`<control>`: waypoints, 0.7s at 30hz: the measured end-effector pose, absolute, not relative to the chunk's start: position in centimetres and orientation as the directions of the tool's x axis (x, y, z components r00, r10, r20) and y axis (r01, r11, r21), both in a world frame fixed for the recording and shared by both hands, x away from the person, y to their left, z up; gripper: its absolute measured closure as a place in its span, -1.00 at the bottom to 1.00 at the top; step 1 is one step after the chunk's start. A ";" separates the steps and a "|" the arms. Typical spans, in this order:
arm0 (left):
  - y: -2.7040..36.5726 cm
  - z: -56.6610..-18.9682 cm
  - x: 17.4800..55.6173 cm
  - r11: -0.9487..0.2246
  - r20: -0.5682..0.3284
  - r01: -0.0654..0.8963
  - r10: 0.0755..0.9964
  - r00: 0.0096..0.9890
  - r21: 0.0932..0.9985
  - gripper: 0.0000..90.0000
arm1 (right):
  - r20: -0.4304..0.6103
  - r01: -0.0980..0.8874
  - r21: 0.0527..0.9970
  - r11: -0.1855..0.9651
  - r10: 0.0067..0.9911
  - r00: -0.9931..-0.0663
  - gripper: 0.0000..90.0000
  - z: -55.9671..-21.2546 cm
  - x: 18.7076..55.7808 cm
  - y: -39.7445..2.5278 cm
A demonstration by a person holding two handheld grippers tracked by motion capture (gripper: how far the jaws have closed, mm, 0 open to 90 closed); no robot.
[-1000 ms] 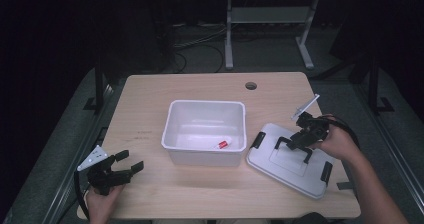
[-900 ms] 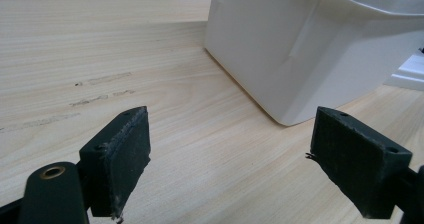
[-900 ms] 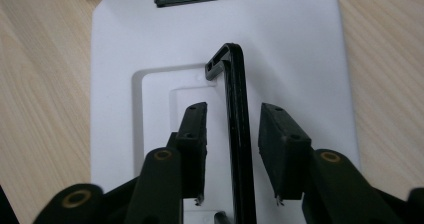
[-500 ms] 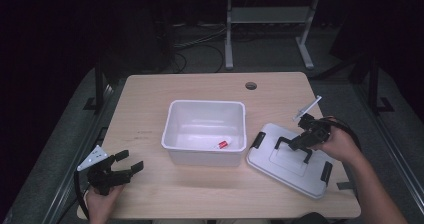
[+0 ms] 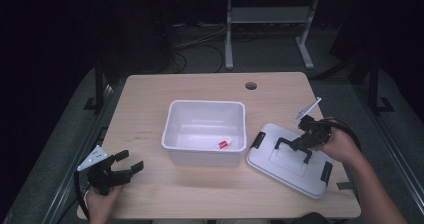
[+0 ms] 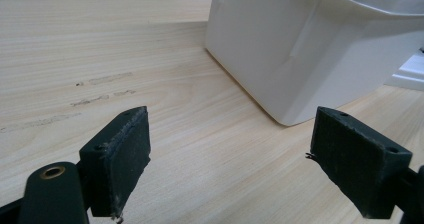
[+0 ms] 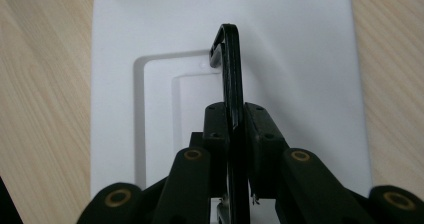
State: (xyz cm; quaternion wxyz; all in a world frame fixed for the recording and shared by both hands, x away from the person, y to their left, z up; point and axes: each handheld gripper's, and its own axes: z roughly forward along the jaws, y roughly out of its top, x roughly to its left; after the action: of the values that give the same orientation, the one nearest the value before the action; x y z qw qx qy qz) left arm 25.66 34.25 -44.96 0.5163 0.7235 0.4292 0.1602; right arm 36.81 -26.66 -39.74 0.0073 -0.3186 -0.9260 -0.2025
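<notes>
Meanwhile, black lid handle (image 7: pixel 231 74) is pinched by right gripper (image 5: pixel 305 140) at 12 o'clock | left gripper (image 5: pixel 122 166) is held spread, white bin (image 5: pixel 206 130) at 2 o'clock.

High view overhead; tongs views close (share bin (image 5: pixel 205 132)).

Lab or test room: bare wooden table (image 5: pixel 150 99) on dark floor; cables (image 5: pixel 192 39) and metal stand (image 5: pixel 265 21) behind the table.
</notes>
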 end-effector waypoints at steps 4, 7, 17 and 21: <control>34.2 -44.9 25.7 -0.101 -0.209 0.454 0.786 0.581 0.885 -0.66 | 0.136 0.574 0.367 0.732 0.568 -0.812 0.82 -39.6 36.8 -26.5; 34.2 -44.9 25.6 -0.099 -0.209 0.453 0.787 0.580 0.886 -0.66 | 0.137 0.566 0.364 0.740 0.559 -0.818 0.83 -39.6 36.8 -26.5; 34.2 -44.9 25.7 -0.101 -0.208 0.454 0.786 0.581 0.885 -0.66 | 0.137 0.550 0.372 0.748 0.541 -0.829 0.86 -39.6 36.7 -26.5; 34.2 -44.9 25.6 -0.100 -0.209 0.454 0.787 0.581 0.885 -0.66 | 0.136 0.545 0.375 0.750 0.537 -0.832 0.87 -39.6 36.6 -26.5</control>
State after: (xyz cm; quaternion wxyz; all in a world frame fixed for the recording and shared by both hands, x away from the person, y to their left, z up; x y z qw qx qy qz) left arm 25.65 34.22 -44.93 0.5161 0.7240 0.4283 0.1613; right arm 36.64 -26.48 -39.57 0.0099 -0.2893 -0.9353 -0.2034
